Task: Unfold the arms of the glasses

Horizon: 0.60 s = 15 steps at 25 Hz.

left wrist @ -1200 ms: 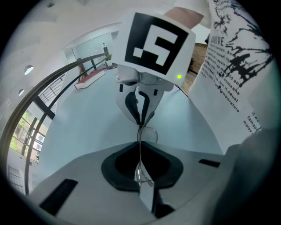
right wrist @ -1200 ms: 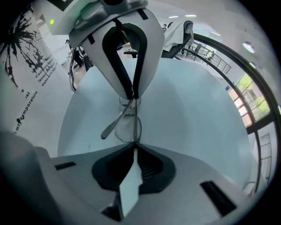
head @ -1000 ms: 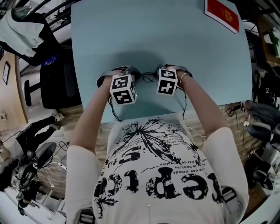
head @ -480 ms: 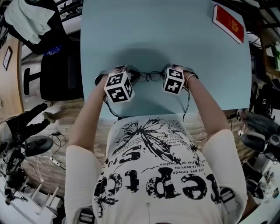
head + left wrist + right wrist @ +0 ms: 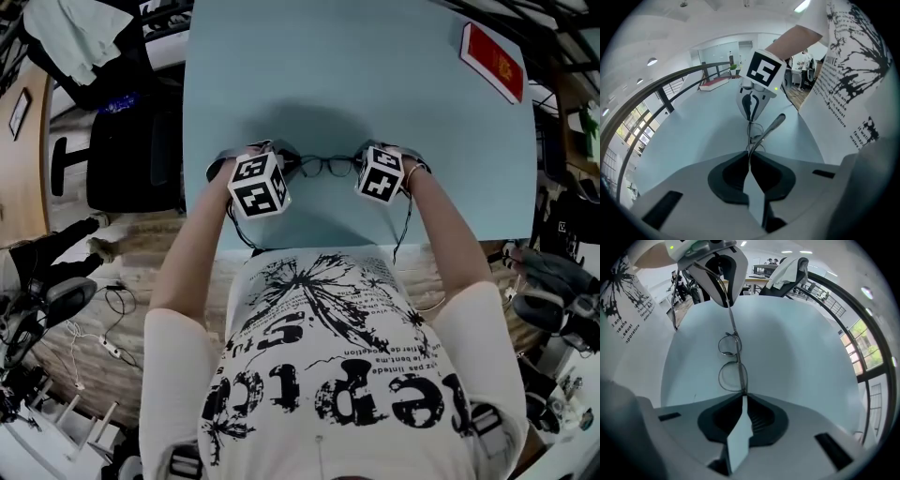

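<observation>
Thin metal-rimmed glasses (image 5: 326,166) lie lengthwise between my two grippers on the pale blue table (image 5: 375,75). My left gripper (image 5: 289,165) is shut on the glasses at their left end. In the left gripper view (image 5: 750,154) a grey temple arm (image 5: 774,125) juts up and to the right from the jaws. My right gripper (image 5: 362,161) points straight down and is shut on the frame's other end. The right gripper view (image 5: 742,396) shows both round lenses (image 5: 731,363) running away from its jaws toward the left gripper (image 5: 723,273).
A red flat box (image 5: 492,58) lies at the table's far right corner. A black chair (image 5: 131,159) stands just off the left edge. The near table edge runs close under both hands, against the person's printed shirt (image 5: 328,375).
The left gripper has drawn away to the left from the right one, widening the gap. The glasses' front now shows between the two cubes. The right gripper has stayed put.
</observation>
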### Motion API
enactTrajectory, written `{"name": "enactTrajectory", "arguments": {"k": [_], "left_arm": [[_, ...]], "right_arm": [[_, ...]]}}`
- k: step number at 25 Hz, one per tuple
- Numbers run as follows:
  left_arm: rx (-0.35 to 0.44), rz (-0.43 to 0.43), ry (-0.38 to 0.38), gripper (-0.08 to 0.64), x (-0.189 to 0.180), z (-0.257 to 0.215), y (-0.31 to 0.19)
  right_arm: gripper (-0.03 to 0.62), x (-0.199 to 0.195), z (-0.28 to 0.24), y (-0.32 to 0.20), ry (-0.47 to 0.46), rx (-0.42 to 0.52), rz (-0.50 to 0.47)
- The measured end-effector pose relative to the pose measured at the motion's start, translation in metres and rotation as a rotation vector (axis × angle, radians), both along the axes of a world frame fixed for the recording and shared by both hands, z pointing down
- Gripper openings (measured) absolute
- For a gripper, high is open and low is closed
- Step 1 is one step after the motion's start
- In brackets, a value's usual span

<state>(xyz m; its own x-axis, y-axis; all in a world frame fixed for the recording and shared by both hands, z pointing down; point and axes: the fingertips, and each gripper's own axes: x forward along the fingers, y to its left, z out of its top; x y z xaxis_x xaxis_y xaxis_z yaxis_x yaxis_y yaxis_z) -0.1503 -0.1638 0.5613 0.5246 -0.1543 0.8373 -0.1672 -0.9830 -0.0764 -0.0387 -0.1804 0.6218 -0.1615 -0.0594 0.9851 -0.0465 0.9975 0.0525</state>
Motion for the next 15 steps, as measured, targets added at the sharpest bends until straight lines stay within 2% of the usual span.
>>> {"name": "enactTrajectory", "arguments": {"k": [3,5,10,15], "left_arm": [[0.004,0.019,-0.016,0.026,0.0,0.0,0.0],[0.003,0.025,-0.012,0.026,-0.002,0.0,-0.001],[0.007,0.035,-0.003,0.026,0.0,-0.001,-0.004],[0.001,0.032,0.011,0.026,-0.003,-0.002,-0.005]], "right_arm": [[0.118,-0.007,-0.006,0.004,0.011,0.008,-0.047],[0.127,-0.025,-0.011,0.008,-0.013,0.011,-0.082],[0.097,-0.08,-0.02,0.01,-0.088,0.029,-0.147],[0.068,-0.103,-0.008,0.007,-0.046,0.027,-0.185]]}}
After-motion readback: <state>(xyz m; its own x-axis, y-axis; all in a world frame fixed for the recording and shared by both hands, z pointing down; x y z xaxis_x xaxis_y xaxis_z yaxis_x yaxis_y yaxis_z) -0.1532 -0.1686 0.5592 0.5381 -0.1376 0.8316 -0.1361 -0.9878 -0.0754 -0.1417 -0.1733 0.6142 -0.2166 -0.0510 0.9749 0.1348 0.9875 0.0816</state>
